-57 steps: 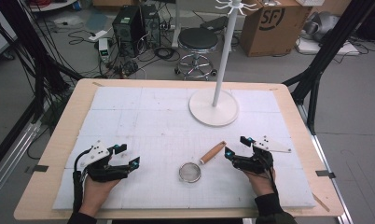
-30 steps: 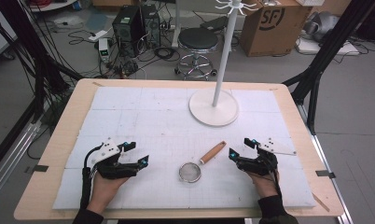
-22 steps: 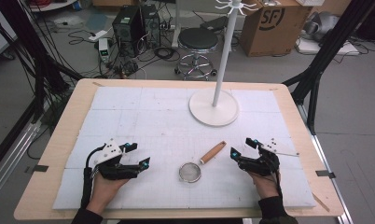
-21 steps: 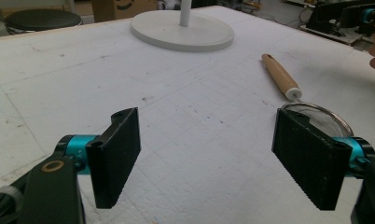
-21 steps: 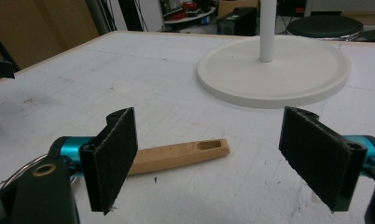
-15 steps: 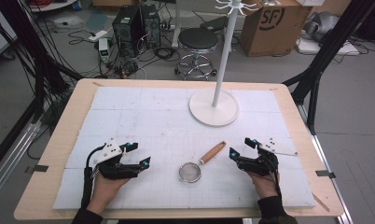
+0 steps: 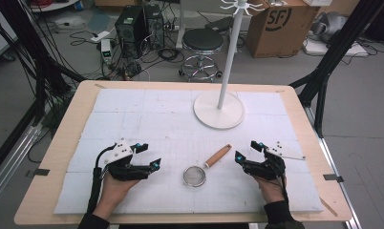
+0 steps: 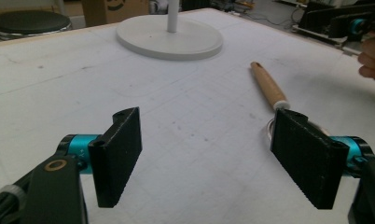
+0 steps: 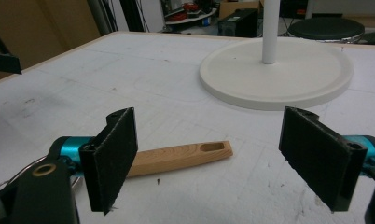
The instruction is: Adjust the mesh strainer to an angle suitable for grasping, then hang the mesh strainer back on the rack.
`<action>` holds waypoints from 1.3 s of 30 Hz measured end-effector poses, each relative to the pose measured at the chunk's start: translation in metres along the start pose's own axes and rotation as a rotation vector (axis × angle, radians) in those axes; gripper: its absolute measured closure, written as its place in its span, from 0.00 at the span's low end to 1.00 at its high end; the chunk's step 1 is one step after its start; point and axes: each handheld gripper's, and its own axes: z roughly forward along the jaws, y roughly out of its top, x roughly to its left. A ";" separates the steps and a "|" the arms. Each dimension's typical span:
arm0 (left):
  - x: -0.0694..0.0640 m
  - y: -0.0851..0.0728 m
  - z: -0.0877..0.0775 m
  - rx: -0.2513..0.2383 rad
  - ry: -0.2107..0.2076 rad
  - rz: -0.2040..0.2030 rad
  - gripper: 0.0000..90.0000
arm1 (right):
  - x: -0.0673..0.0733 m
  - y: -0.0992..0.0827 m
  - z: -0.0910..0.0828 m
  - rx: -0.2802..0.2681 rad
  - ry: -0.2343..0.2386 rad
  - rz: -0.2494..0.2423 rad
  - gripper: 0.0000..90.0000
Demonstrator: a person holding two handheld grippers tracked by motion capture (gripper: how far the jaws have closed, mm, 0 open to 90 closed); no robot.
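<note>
On the table, high view: left gripper low at the near left, jaws spread wide, nothing held. Right gripper at the near right, jaws likewise wide apart and empty. Small strainer with a wooden handle lies flat between them, bowl toward the person, handle angled away toward the right gripper. White stand, round base and tall pole, farther back. White mat over a wooden tabletop. Beyond: stool, cardboard box, computer tower, loose cables on a grey floor.

Left gripper view: two black ridged pads wide apart, bare mat between; strainer handle ahead to the right, its mesh end largely hidden behind the right-hand pad.

Right gripper view: pads wide, empty; handle lying just beyond the left-hand pad, hanging hole at its far end; stand base behind.

Risk, as judged: the handle is round and lies flat, so a pinch from above could roll it or skid it across the mat; the thin mesh bowl could dent if clamped.
</note>
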 end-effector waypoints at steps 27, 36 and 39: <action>-0.051 0.047 0.104 0.196 -0.210 -0.029 0.28 | -0.003 0.010 -0.012 -0.069 0.062 0.027 0.20; -0.064 0.046 0.147 0.307 -0.230 -0.023 0.31 | -0.013 0.009 -0.022 -0.099 0.054 0.068 0.20; -0.067 0.043 0.157 0.357 -0.220 -0.006 0.33 | -0.013 0.009 -0.022 -0.108 0.053 0.069 0.20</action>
